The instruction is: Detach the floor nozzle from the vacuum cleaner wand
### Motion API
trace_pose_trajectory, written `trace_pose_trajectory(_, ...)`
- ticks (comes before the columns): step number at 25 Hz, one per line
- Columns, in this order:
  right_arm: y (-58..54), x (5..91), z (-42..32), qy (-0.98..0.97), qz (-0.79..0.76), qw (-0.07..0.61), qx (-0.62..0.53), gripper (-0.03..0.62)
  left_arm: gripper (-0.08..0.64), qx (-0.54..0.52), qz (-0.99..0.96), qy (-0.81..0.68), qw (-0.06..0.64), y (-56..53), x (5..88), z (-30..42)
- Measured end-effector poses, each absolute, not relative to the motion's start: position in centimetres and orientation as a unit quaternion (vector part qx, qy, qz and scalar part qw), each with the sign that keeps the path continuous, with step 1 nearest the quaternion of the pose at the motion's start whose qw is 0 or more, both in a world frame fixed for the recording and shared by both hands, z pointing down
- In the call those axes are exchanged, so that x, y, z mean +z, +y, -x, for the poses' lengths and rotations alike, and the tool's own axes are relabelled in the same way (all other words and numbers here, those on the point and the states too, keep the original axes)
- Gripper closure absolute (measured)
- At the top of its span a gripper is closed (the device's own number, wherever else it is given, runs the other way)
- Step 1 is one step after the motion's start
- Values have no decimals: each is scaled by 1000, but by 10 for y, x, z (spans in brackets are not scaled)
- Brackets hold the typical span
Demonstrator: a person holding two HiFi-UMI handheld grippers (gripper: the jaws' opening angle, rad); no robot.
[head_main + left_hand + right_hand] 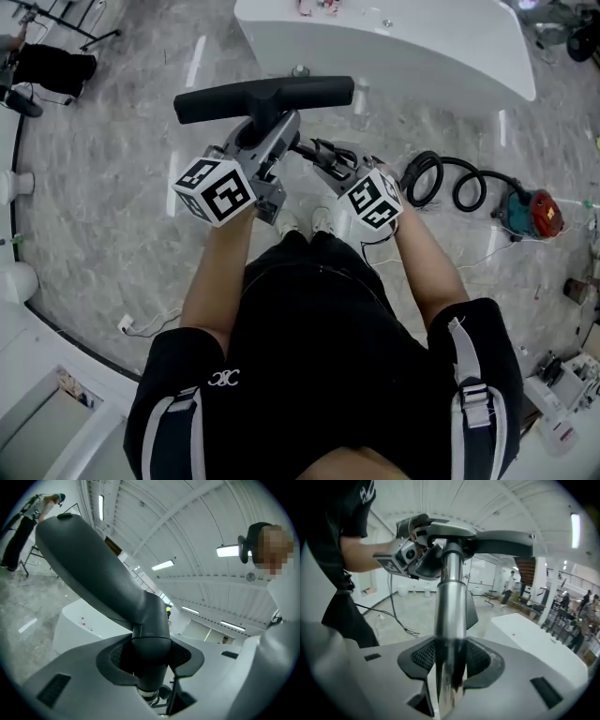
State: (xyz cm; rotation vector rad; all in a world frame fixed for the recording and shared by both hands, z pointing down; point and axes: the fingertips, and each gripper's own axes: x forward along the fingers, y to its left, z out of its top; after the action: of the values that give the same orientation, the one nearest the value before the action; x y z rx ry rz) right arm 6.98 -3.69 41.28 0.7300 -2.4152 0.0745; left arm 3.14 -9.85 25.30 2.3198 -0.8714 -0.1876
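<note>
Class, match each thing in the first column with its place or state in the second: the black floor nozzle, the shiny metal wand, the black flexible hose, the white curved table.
Column one:
1. black floor nozzle
2. shiny metal wand
3. black flexible hose
4. white curved table

Column two:
A. lies in loops on the floor
B. clamped between the jaws of the right gripper
C. stands beyond the nozzle, with small items on top
D. neck clamped between the jaws of the left gripper

Pairs: 1-D, 2-B, 3-A, 4-C.
</note>
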Motion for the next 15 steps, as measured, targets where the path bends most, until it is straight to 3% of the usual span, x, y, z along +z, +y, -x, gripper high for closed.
trace_pose_trajectory(5,-20,398,-70,-943,-151,286,83,417,394,-94,-911,-267,299,-90,237,-38)
trace_pose_trajectory(12,-59,402,-83,-816,-460,344,-56,417,394,-79,-873,-344,336,-109,245,-25)
trace_pose_trajectory(15,-59,410,-78,-798,-479,361,-51,417,394,-78,-854,-369,359,-115,255,-13)
